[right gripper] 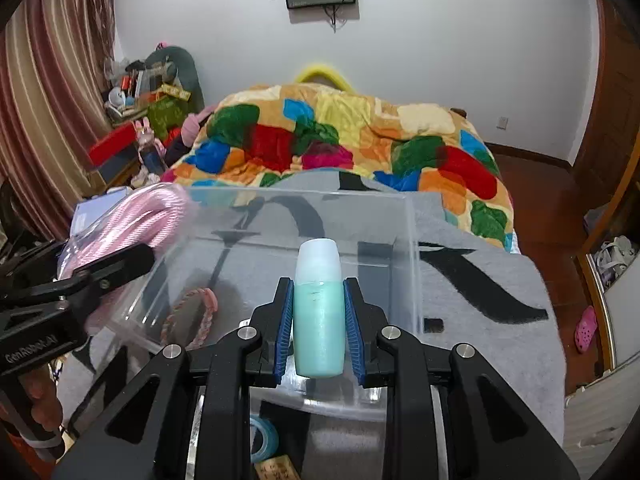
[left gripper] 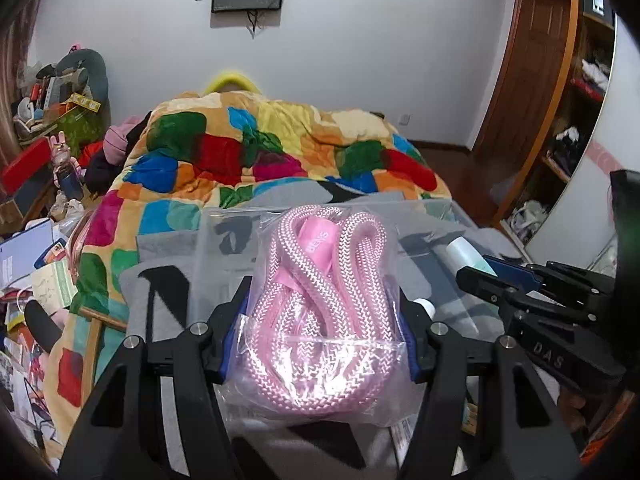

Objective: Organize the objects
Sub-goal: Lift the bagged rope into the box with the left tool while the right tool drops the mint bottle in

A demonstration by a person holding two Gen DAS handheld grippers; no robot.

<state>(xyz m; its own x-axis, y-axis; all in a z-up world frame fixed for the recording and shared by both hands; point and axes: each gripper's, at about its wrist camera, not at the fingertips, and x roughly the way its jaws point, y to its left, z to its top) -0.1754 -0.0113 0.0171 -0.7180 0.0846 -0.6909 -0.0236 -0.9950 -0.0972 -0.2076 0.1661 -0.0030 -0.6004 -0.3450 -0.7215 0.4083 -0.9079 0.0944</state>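
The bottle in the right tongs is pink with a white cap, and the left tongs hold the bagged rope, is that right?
Not quite. The bottle clamped in the right tongs is teal, not pink, as the right wrist view shows. Its cap is white, and the left tongs do hold the bagged rope.

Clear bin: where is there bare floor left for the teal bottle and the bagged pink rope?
The clear bin floor is bare from the middle to the right wall. The near-left corner holds a braided headband. The teal bottle and bagged pink rope are both gripped.
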